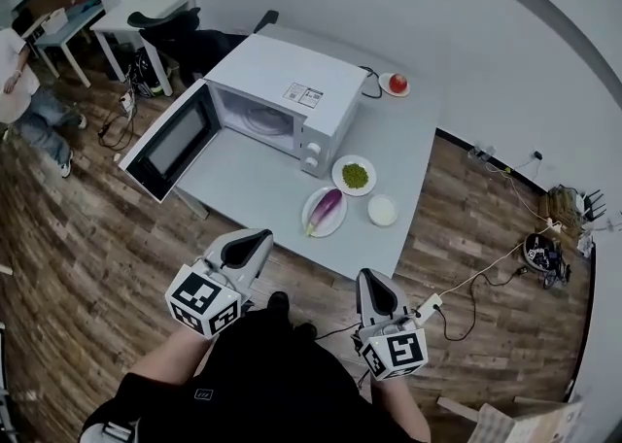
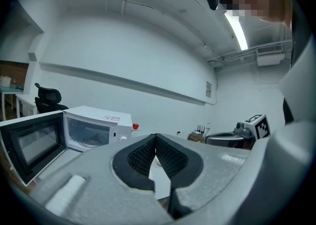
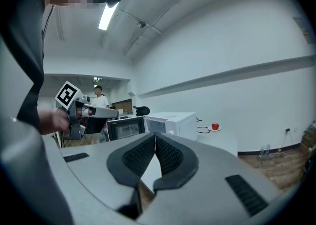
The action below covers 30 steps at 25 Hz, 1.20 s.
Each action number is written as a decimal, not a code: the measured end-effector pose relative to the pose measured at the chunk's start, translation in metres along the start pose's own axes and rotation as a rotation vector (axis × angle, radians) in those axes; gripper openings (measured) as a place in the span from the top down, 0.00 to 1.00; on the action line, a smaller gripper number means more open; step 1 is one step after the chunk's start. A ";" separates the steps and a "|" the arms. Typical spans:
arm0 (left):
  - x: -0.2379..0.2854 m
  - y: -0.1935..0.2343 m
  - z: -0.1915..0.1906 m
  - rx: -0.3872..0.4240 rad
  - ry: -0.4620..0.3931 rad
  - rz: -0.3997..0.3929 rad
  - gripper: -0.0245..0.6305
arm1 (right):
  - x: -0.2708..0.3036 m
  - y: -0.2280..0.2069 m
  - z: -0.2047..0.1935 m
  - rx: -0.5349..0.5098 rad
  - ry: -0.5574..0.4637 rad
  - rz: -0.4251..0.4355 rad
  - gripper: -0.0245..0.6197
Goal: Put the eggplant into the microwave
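I read both sets of jaws as pressed together at the tips with nothing between them. The left gripper point(image 2: 156, 137) and right gripper point(image 3: 155, 136) hang off the near edge of the table point(image 1: 248, 188), touching nothing. The eggplant point(image 1: 326, 208) lies on a white plate point(image 1: 336, 226) close to that near edge, just right of the microwave point(image 1: 282, 91), whose door point(image 1: 170, 143) stands open. In both gripper views the gripper bodies block the plate, so I can't see the eggplant there.
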<state>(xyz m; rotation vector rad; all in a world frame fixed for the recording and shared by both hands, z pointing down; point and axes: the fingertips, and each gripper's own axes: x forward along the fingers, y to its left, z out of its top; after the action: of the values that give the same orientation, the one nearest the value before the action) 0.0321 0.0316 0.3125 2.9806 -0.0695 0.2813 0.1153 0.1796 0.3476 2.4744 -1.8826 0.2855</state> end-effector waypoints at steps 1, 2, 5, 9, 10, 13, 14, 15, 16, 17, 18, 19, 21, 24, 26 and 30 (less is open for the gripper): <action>0.003 0.005 0.003 -0.003 -0.012 -0.001 0.95 | 0.009 0.001 0.004 -0.020 0.007 0.010 0.94; 0.006 0.010 0.006 -0.002 -0.022 -0.006 0.95 | 0.019 0.002 0.007 -0.038 0.013 0.016 0.94; 0.016 0.024 0.013 0.005 -0.046 -0.022 0.95 | 0.047 0.005 0.019 -0.102 0.028 0.011 0.94; 0.025 0.048 0.016 0.030 -0.071 0.005 0.95 | 0.083 0.007 0.026 -0.226 0.053 0.026 0.94; 0.027 0.054 0.017 0.028 -0.075 0.017 0.95 | 0.092 0.006 0.025 -0.243 0.061 0.031 0.94; 0.031 0.067 0.014 0.008 -0.079 0.057 0.95 | 0.111 -0.002 0.020 -0.274 0.088 0.052 0.94; 0.033 0.070 0.012 0.004 -0.077 0.070 0.95 | 0.117 -0.006 0.018 -0.280 0.094 0.061 0.94; 0.035 0.072 0.010 0.001 -0.072 0.083 0.95 | 0.123 -0.010 0.017 -0.286 0.097 0.072 0.94; 0.038 0.074 0.009 -0.003 -0.068 0.097 0.95 | 0.129 -0.013 0.016 -0.290 0.100 0.086 0.94; 0.041 0.074 0.008 -0.011 -0.064 0.112 0.95 | 0.134 -0.016 0.016 -0.296 0.103 0.103 0.94; 0.044 0.073 0.006 -0.020 -0.061 0.129 0.95 | 0.138 -0.019 0.015 -0.304 0.108 0.125 0.94; 0.046 0.072 0.005 -0.030 -0.058 0.147 0.95 | 0.142 -0.022 0.013 -0.315 0.115 0.147 0.94; 0.051 0.071 0.001 -0.048 -0.053 0.185 0.95 | 0.146 -0.028 0.006 -0.335 0.138 0.187 0.94; 0.061 0.067 -0.003 -0.078 -0.055 0.239 0.95 | 0.150 -0.038 -0.006 -0.345 0.175 0.250 0.94; 0.066 0.061 -0.006 -0.091 -0.055 0.278 0.95 | 0.150 -0.043 -0.014 -0.357 0.191 0.294 0.94; 0.076 0.052 -0.020 -0.101 -0.041 0.353 0.95 | 0.147 -0.056 -0.028 -0.431 0.198 0.367 0.94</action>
<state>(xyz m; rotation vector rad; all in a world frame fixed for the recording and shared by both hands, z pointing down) 0.1001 -0.0192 0.3533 2.8586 -0.5986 0.2470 0.2031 0.0580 0.4031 1.7622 -2.0413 0.1063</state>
